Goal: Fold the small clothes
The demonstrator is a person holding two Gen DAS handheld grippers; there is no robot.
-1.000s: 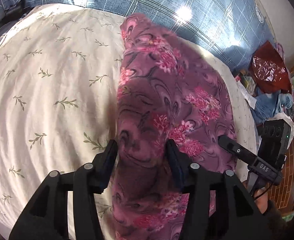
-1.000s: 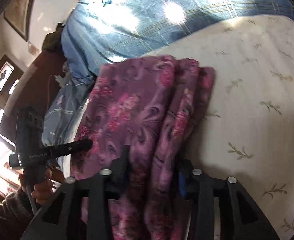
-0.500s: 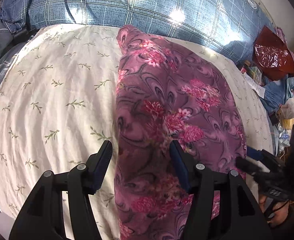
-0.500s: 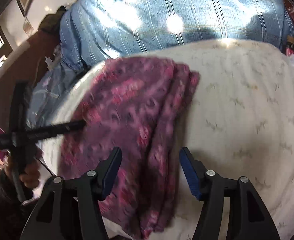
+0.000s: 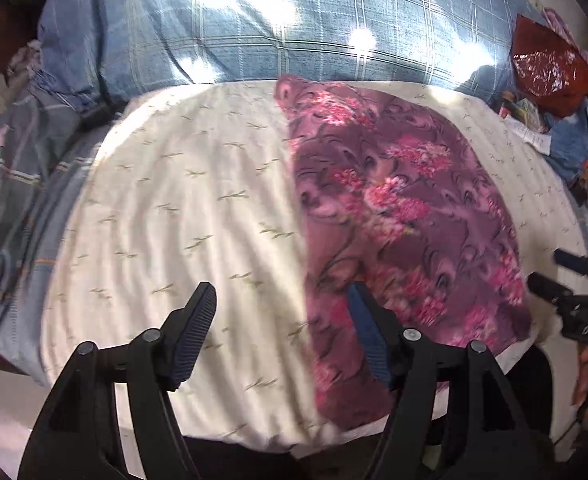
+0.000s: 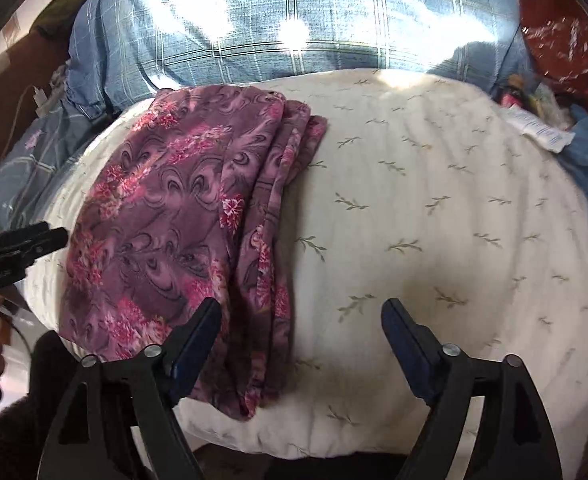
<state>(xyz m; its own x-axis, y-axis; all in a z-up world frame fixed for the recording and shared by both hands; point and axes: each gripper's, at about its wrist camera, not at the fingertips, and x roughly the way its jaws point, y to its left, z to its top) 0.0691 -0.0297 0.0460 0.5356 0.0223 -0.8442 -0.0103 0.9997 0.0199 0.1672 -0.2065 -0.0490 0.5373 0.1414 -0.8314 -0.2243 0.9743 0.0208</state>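
While the left wrist view was motion-blurred, the layout read fine: purple fleece garment with pink floral print (image 5: 406, 216) lay folded into a long strip on the cream leaf-print quilted cushion (image 5: 174, 208), blue plaid bedding (image 5: 254, 28) behind it. Left gripper (image 5: 282, 312) hung above the near end with jaws spread wide, holding nothing; its left finger sat over bare cushion, the right finger over the strip's left margin. Right gripper (image 5: 566, 280) showed at the far right edge, off the cloth.

From the right wrist view, same garment (image 6: 166, 216) sat left of centre, stacked layer edges stepped along its right side. Right gripper (image 6: 300, 320) was also fully open and empty, left finger above the near end, right finger over cushion. Left gripper (image 6: 22, 244) poked in at the left edge.

Judgement: lengthwise fold looked finished; next was likely a crosswise fold. To do it well, each claw should take one near corner, pinch every layer, lift evenly and lay the end square on the far edge. The stepped layers could slip if only the top ply gets caught.
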